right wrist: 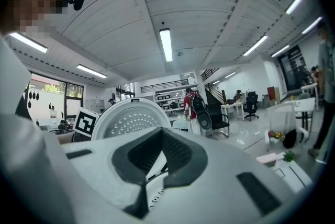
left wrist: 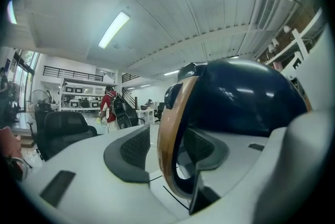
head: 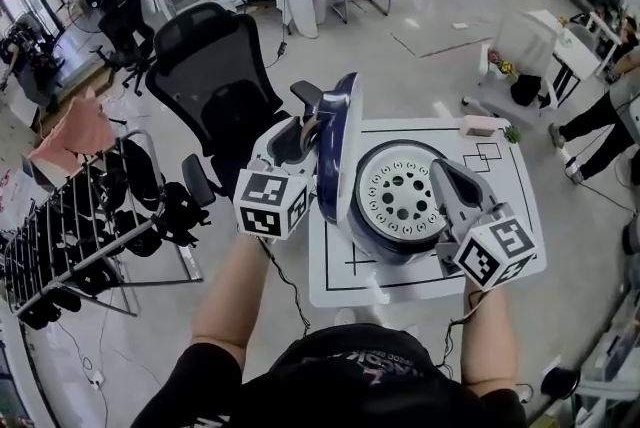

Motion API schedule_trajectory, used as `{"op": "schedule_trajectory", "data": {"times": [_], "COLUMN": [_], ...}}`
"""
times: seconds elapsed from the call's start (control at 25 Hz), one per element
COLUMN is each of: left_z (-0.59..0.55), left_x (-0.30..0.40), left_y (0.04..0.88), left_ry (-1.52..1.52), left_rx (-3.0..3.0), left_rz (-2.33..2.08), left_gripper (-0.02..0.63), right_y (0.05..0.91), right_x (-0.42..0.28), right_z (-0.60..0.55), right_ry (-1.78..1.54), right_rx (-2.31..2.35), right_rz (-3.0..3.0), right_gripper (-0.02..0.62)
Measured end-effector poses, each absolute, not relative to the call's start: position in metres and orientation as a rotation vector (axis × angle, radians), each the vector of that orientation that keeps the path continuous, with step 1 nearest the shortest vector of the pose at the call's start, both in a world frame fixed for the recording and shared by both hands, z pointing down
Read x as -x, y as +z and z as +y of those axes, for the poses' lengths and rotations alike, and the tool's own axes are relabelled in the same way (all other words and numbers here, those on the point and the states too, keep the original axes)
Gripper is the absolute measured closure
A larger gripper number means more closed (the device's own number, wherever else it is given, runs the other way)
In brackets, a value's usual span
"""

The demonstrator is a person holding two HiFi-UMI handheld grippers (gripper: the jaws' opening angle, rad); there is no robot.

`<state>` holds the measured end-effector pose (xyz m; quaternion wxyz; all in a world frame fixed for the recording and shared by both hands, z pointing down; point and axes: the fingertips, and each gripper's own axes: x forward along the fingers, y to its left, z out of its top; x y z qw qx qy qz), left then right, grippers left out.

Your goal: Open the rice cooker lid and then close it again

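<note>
The dark blue rice cooker (head: 392, 251) stands on a white table (head: 335, 286) with its lid (head: 340, 141) raised upright. A white plate with holes (head: 400, 191) shows in its top. My left gripper (head: 312, 131) reaches in from the left. Its jaws stand on either side of the lid's gold-trimmed rim (left wrist: 168, 134), and a thin gap shows between the left pad (left wrist: 133, 152) and the rim. My right gripper (head: 442, 171) lies over the cooker's right side, shut with nothing in it. The right gripper view shows the lid's dimpled white inner face (right wrist: 128, 118).
Black lines mark the table. A pink block (head: 480, 124) and a small green plant (head: 512, 134) sit at its far right corner. A black office chair (head: 215, 76) stands left of the table, with a dark rack (head: 80, 226) beyond it. People stand further back.
</note>
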<state>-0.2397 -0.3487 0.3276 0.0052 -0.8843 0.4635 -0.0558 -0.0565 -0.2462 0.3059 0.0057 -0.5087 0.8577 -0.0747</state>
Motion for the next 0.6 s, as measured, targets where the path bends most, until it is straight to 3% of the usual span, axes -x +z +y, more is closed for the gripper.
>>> {"op": "schedule_trajectory", "data": {"times": [0.2,0.6], "left_z": [-0.348,-0.341], "left_x": [0.229,0.21], "left_y": [0.329,0.321], "left_ry": [-0.204,-0.304], "left_rx": [2.775,2.691], "left_rz": [1.401,1.347], "left_gripper": [0.462,0.468], "right_y": [0.306,0.302], "right_x": [0.053,0.047], "right_z": [-0.244,-0.238], "right_ry": [-0.235,-0.23], "right_rx": [1.604,1.632], "right_rz": [2.664,2.643], "right_gripper": [0.594,0.594]}}
